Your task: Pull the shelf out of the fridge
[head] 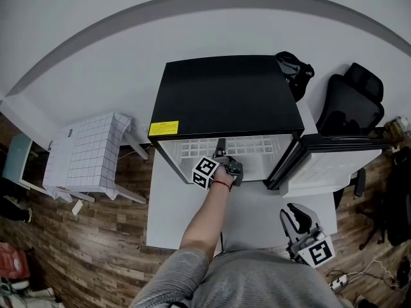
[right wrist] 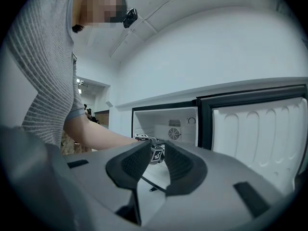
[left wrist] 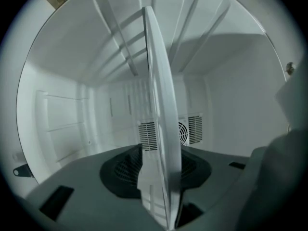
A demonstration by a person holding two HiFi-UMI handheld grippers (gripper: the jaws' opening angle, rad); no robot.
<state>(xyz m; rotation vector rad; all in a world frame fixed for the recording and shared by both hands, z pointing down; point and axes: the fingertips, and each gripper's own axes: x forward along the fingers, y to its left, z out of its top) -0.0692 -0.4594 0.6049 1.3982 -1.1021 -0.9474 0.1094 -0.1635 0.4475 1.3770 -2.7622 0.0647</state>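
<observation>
Reads as an office or lab test room, not a home kitchen. Evidence:
- mini fridge (head: pixel 228 95) stands alone on a white table (head: pixel 167 223) at 12 o'clock, backed by a bare white wall (head: pixel 128 50)
- wood-look plank floor (head: pixel 96 236)
- black office chair (head: pixel 350 104) at 2 o'clock, just beside the fridge
- small table with grid-print cloth (head: pixel 90 153) at 9 o'clock
- power strip (head: pixel 338 281) with loose cables on the floor at 5 o'clock
- right gripper view: plain white walls, thin lines running across the ceiling (right wrist: pixel 159 4), and a doorway (right wrist: pixel 91 114) at 9 o'clock into another lit room
</observation>
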